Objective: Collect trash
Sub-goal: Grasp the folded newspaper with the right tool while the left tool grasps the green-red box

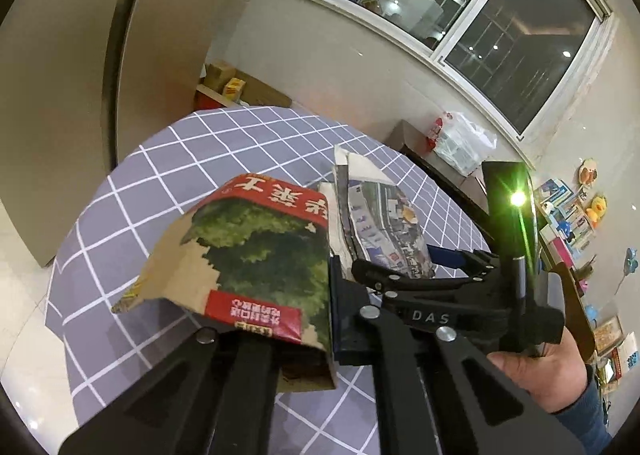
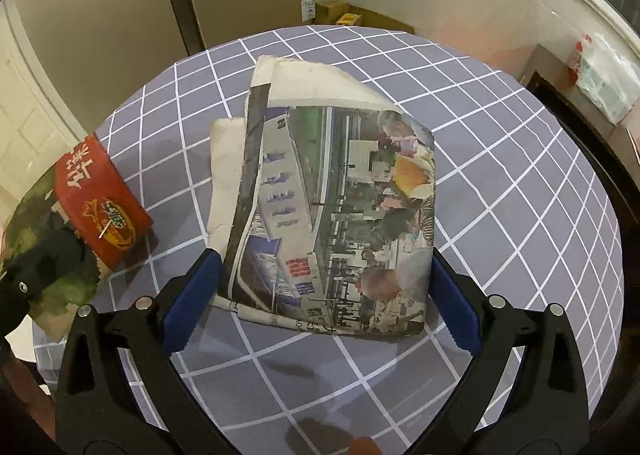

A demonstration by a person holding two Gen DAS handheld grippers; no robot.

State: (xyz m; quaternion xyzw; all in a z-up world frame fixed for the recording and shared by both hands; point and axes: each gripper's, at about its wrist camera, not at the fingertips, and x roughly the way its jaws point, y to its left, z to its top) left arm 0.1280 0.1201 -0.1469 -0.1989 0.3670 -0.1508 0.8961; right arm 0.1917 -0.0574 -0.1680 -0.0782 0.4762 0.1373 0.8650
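A brown paper bag [image 1: 260, 255] with red bands and a green print hangs in my left gripper [image 1: 330, 291], which is shut on the bag's edge; the bag covers one finger. In the right wrist view the same bag [image 2: 100, 195] shows at the left edge over the table's rim. A folded newspaper [image 2: 332, 195] lies bowed on the checked tablecloth [image 2: 500, 175]. My right gripper [image 2: 324, 287] straddles its near end, blue pads pressing both side edges. The left wrist view shows the right gripper [image 1: 420, 259] with the newspaper [image 1: 384, 223] in it, held by a person's hand [image 1: 540, 371].
The round table [image 1: 240, 143] drops off on all sides. Behind it stand cardboard boxes [image 2: 340, 11] by the wall. A dark cabinet with a plastic bag [image 2: 600, 75] sits to the right under the window. A cluttered shelf [image 1: 568, 223] with toys lines the right wall.
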